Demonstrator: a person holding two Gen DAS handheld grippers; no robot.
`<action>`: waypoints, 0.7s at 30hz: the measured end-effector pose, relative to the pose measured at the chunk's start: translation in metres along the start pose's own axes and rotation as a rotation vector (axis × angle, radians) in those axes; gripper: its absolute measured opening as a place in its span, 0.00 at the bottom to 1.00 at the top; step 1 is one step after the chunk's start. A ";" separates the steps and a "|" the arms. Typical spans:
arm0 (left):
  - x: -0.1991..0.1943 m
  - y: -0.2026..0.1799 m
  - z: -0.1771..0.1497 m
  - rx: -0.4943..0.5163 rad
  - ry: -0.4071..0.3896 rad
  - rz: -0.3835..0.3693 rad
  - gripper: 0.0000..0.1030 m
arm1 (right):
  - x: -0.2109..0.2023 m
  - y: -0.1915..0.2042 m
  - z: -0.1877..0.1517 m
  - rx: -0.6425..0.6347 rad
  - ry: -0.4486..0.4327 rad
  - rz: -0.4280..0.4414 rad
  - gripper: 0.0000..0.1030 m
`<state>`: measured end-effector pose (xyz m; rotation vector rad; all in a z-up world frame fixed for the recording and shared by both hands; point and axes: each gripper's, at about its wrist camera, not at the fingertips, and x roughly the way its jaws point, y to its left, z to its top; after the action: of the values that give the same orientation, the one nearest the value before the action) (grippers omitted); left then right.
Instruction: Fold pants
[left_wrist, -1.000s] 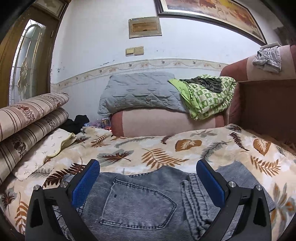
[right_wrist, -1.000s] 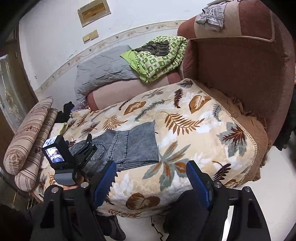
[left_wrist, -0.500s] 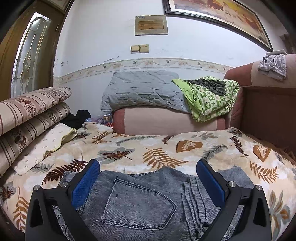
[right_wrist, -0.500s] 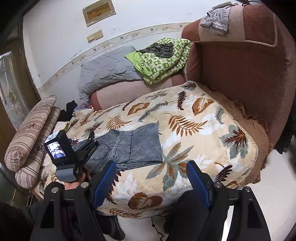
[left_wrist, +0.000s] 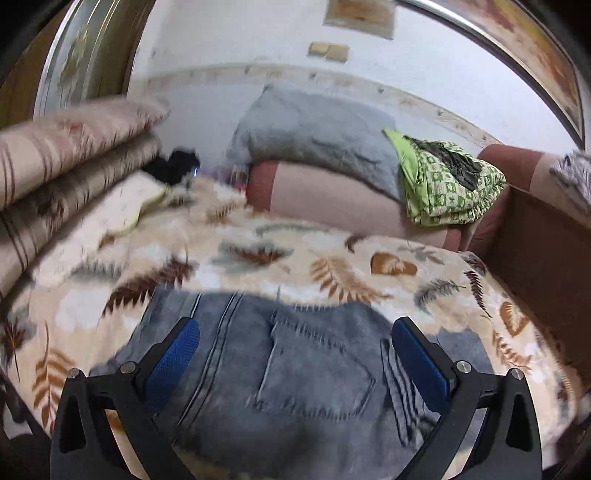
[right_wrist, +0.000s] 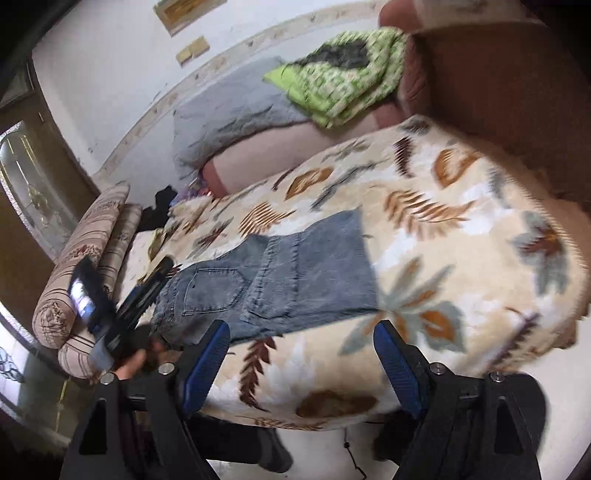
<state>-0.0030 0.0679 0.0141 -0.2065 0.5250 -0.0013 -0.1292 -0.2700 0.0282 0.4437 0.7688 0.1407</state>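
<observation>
Grey-blue denim pants (right_wrist: 273, 280) lie folded on a leaf-patterned blanket (right_wrist: 443, 258) over a sofa seat, back pocket up. In the left wrist view the pants (left_wrist: 295, 369) fill the lower centre, and my left gripper (left_wrist: 295, 354) hovers open just above the waist end, blue pads wide apart. My right gripper (right_wrist: 301, 354) is open and empty, in front of the seat's front edge, short of the pants. The left gripper's body (right_wrist: 122, 310) shows at the pants' left end. Both views are motion-blurred.
Striped cushions (left_wrist: 55, 177) are stacked at the left. A grey quilt (left_wrist: 314, 125) and a green patterned cloth (left_wrist: 447, 184) lie on the far armrest. A brown sofa back (right_wrist: 517, 92) rises on the right. The floor (right_wrist: 332, 454) lies below the seat edge.
Both grippers have moved closer to the pants and tilted downward. The left one now sits over the waist area. Jaws remain open.
</observation>
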 end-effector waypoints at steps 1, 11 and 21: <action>-0.002 0.009 -0.001 -0.025 0.021 0.018 1.00 | 0.012 0.002 0.007 0.006 0.014 0.015 0.80; 0.037 0.056 -0.018 -0.095 0.286 0.166 1.00 | 0.169 0.006 0.039 -0.015 0.251 -0.009 0.84; 0.055 0.064 -0.016 -0.096 0.349 0.182 1.00 | 0.176 0.051 0.056 -0.111 0.252 0.055 0.88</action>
<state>0.0331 0.1248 -0.0398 -0.2537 0.8913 0.1679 0.0378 -0.1937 -0.0274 0.3453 0.9910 0.2937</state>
